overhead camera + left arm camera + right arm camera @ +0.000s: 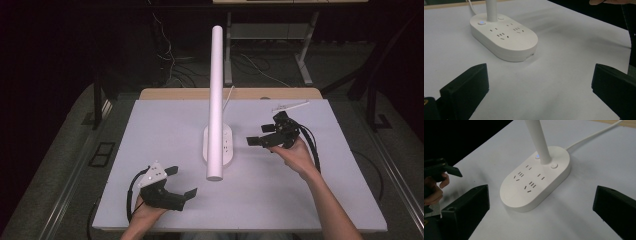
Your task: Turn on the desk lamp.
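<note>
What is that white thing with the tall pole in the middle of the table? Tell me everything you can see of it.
It looks like a desk lamp in smooth white plastic. Its flat oval base lies on the white table and has four sets of plug sockets, all empty, plus two round buttons beside the pole, one glowing blue. A straight white pole rises from one end of the base. A white cable runs from the base toward the table's far edge. Neither gripper touches it.

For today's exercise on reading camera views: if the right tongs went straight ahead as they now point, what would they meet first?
Most likely the lamp base: it lies dead ahead between the open right tongs, though how far off is unclear.
</note>
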`<state>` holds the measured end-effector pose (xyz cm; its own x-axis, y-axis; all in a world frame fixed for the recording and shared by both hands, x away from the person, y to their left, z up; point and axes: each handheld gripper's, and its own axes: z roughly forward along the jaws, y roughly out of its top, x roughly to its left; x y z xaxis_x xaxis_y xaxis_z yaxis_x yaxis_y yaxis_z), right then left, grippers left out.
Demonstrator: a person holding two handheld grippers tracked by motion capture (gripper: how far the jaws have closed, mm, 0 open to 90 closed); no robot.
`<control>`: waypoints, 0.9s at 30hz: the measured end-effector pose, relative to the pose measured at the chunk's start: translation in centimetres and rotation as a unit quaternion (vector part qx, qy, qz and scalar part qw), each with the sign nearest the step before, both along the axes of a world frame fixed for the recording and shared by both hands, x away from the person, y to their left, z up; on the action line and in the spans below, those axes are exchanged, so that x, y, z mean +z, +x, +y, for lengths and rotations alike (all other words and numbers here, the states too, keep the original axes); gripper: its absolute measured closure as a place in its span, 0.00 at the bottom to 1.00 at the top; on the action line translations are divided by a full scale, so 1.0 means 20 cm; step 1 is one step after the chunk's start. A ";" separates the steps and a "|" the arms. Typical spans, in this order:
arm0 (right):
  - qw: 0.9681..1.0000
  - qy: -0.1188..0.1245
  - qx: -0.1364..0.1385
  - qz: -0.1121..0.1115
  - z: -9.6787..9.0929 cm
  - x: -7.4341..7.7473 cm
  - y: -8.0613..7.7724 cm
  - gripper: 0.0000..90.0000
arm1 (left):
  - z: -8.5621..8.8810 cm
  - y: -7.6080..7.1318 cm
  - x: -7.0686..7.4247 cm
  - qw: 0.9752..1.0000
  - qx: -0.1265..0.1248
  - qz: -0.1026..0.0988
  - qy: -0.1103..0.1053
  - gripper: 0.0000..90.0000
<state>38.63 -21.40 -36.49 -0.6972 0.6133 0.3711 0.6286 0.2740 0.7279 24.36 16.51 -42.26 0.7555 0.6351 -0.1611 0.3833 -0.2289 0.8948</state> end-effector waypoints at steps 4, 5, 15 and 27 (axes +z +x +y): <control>1.000 -0.004 -0.002 0.002 0.03 0.00 0.03 0.00 | 0.00 0.00 0.00 1.000 0.001 0.001 -0.001 0.00; 1.000 -0.004 -0.002 0.002 0.04 0.00 0.04 0.00 | 0.00 0.00 0.00 1.000 0.001 0.000 -0.001 0.00; 1.000 -0.003 -0.004 0.006 0.10 0.00 0.10 0.00 | 0.00 0.00 0.00 1.000 0.000 0.000 -0.001 0.00; 1.000 0.001 -0.017 0.017 0.17 -0.05 0.19 0.06 | 0.00 0.00 0.00 1.000 -0.002 0.000 -0.002 0.00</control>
<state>42.46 -17.95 -37.53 -0.6625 0.6355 0.3966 0.6625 0.2500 0.7061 24.31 16.57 -42.22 0.7580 0.6315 -0.1632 0.3820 -0.2270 0.8958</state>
